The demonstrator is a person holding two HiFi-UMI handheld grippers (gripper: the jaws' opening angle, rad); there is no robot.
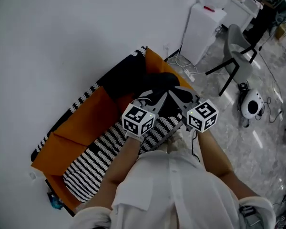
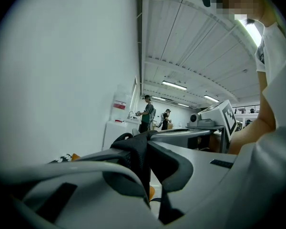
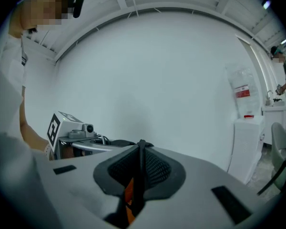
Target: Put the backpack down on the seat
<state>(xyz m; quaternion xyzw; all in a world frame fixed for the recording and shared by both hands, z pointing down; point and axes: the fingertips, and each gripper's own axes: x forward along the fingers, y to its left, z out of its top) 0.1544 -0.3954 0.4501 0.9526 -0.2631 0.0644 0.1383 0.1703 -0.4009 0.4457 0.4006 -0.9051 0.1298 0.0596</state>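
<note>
Fabric of the backpack [image 1: 160,83] is pinched tight in left gripper [image 2: 146,149] and right gripper [image 3: 140,151].

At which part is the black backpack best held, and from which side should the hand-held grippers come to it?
Hold the backpack by the thin fabric at its near top edge, coming almost level from the person's side. The left hand-held gripper and the right hand-held gripper are each shut on such a thin fold. The bulky body, over the orange seat, looks too thick for the jaws.
</note>
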